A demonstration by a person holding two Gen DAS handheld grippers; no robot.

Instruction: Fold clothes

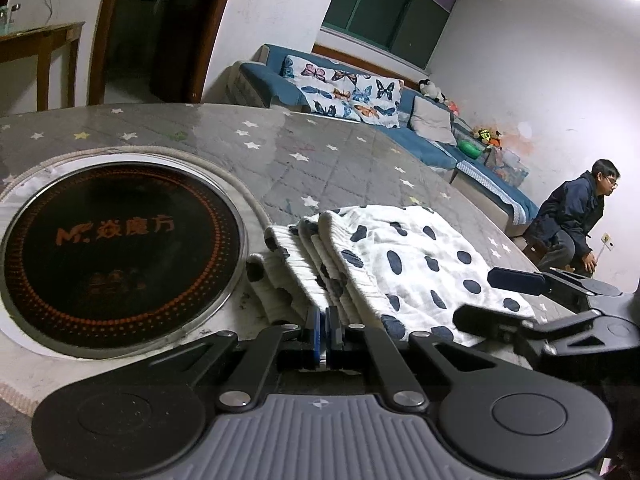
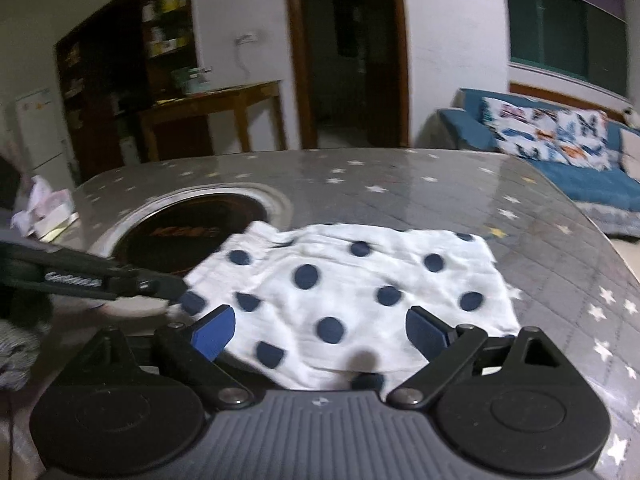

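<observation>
The table (image 1: 320, 152) bears the garment (image 1: 408, 264), white with navy dots, lying beside the burner (image 1: 120, 256). A fold looks underway. The left gripper (image 1: 326, 320) has its jaws together at the garment's near edge — whether cloth is pinched is hidden. The right gripper (image 2: 320, 332) stands wide apart above the cloth, holding nothing; next it likely must close on the near hem. Only the left view shows stacked ribbed layers — and a seated person (image 1: 576, 216).

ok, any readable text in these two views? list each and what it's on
"MF. 焱魔方", roughly: orange print on the round black cooktop set in the table; first mark stylised, reading uncertain.
Smaller orange marks below it: too blurred.
White lettering on the left gripper's arm, right wrist view: too blurred.
Nothing else readable.
</observation>
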